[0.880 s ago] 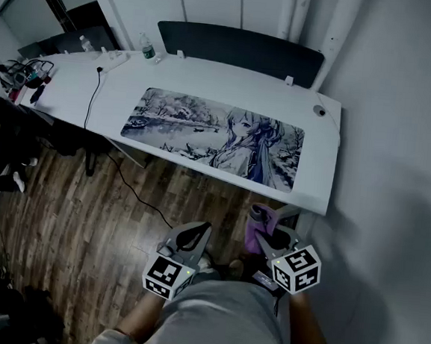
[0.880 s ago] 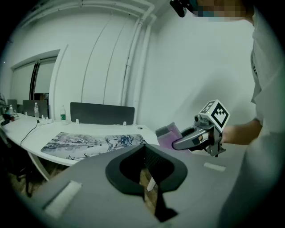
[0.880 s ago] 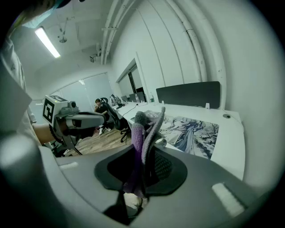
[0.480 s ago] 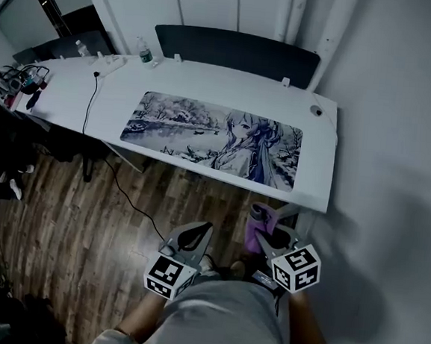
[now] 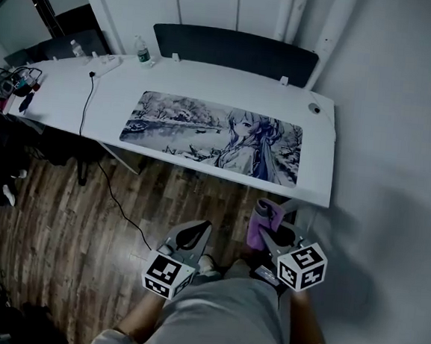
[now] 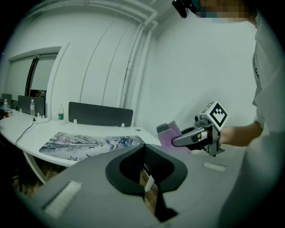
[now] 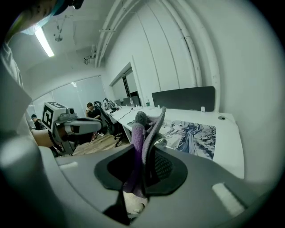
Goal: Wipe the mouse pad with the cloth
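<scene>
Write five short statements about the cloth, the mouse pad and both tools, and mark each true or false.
1. The right tool is shut on the cloth. True.
2. The cloth lies on the mouse pad. False: it is held in the right tool, short of the desk.
3. The left tool has its jaws together with nothing between them. True.
4. The mouse pad is plain black. False: it bears a printed wintry illustration with a figure.
5. The water bottle stands on the mouse pad. False: it stands on the bare desk near the far edge, apart from the pad.
</scene>
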